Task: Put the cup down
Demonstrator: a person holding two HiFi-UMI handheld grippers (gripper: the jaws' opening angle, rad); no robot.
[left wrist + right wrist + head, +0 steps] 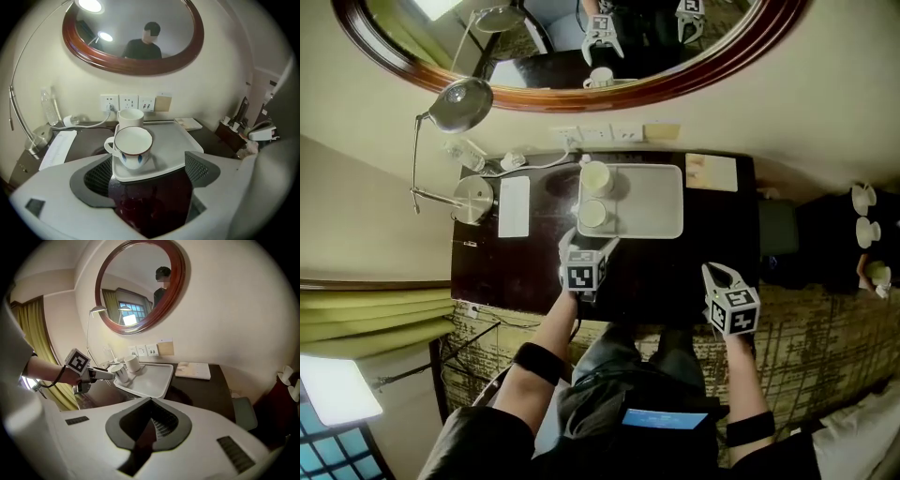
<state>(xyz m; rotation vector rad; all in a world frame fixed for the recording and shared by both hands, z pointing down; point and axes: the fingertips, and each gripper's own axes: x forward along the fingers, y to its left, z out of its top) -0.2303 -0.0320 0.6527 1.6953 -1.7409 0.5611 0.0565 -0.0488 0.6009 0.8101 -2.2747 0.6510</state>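
White china with a blue mark, the cup [133,146] stands upright on the near left corner of the pale tray [180,140], just ahead of the left hand-held gripper [150,171]. Its jaws are spread wide and hold nothing. The cup sits beyond the pads, its handle turned toward the left jaw, and no pad presses on it. The right hand-held gripper [151,408] is closed and empty, well off to the right over the near edge of the desk [675,272].

The cup looks set down, so the step in hand is probably a clean let-go and retreat. That likely calls for keeping the jaws wide and drawing the left hand-held gripper straight back along its own line, not sideways, because the handle lies near the left pad and could catch. A slight lift before backing off would also keep the jaw tips off the tray's raised rim.

Edges need care. The cup rests close to the tray's corner, so a nudge toward the hand-held gripper could tip it over the rim. A second cup [130,117] stands directly beyond it, and whether the two touch cannot be told. Behind the hand-held gripper, bare dark desk gives open room. A sheet of paper [57,150] and a lamp base [473,199] lie to its left.
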